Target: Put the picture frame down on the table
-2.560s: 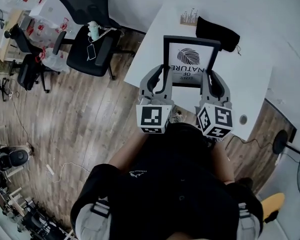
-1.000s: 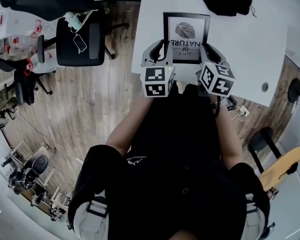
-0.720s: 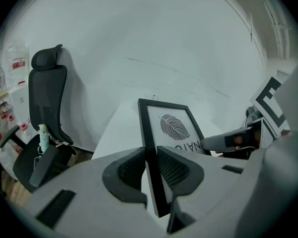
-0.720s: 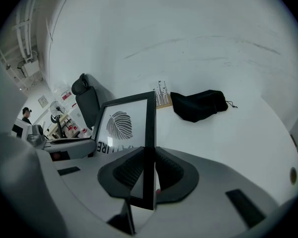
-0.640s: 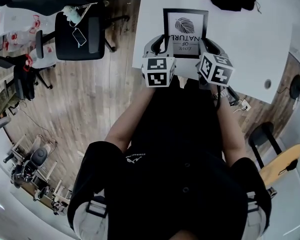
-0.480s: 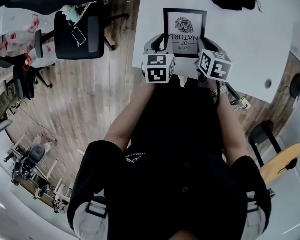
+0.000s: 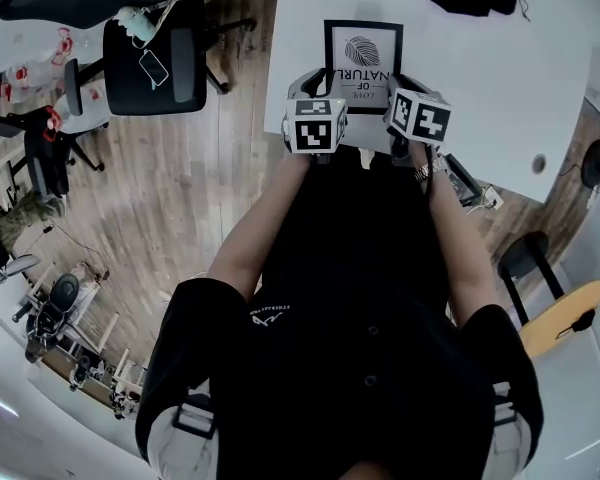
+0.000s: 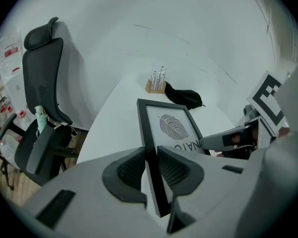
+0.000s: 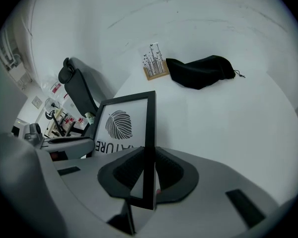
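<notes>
Your left gripper (image 8: pixel 150 166): jaws pinching the left black rail of the picture frame (image 8: pixel 173 128). Your right gripper (image 9: pixel 148 170): jaws clamped on the frame's right rail. Frame: black border, leaf print with the word NATURE, held between both grippers over the near edge of the white table (image 7: pixel 500 78); whether its lower edge touches the top cannot be told. Far side of the table: black pouch (image 9: pixel 201 71), small wooden card stand (image 9: pixel 154 66) just beside it. Off the table's left side: black office chair (image 8: pixel 39 83).

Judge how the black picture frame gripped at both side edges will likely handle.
Probably stiff: the picture frame spans straight between the left gripper and right gripper. Its front may be glass, so possibly fragile. Narrow smooth edges might slip in the jaws.
</notes>
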A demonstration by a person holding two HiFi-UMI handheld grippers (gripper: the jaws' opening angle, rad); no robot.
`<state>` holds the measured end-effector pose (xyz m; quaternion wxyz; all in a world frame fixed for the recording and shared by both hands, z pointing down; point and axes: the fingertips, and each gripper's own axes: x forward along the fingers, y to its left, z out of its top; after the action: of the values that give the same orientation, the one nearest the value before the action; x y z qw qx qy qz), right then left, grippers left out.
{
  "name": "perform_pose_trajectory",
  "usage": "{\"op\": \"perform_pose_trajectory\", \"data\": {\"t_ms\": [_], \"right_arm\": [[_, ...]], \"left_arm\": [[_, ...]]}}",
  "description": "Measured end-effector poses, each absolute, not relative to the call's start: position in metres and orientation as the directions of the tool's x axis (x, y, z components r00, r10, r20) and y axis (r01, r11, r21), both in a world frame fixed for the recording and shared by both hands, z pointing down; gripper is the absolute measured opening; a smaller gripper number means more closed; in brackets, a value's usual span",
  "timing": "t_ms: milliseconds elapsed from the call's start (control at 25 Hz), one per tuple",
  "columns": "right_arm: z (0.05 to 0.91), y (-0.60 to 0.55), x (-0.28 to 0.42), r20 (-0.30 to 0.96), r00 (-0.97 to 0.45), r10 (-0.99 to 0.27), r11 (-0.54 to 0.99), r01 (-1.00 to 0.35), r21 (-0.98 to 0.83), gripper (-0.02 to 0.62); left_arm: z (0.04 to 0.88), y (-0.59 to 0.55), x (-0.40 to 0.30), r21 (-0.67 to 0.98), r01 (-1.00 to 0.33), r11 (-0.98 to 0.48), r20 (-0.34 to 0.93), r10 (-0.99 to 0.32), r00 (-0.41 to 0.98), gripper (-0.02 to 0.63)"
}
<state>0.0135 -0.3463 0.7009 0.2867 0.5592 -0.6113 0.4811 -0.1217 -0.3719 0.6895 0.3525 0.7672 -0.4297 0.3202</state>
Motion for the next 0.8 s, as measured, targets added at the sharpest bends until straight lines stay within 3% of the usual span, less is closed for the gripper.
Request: {"op": "perform_pose_trajectory", "data": {"t_ms": [800], "right_arm": [[0.732, -0.345, 0.019, 0.923, -0.212, -0.321, -0.067, -0.967, -0.245, 0.067]], "left_arm": [[0.731, -0.368, -0.116, 0.317, -0.888, -0.333, 0.849, -0.318, 0.422, 0.083]]}}
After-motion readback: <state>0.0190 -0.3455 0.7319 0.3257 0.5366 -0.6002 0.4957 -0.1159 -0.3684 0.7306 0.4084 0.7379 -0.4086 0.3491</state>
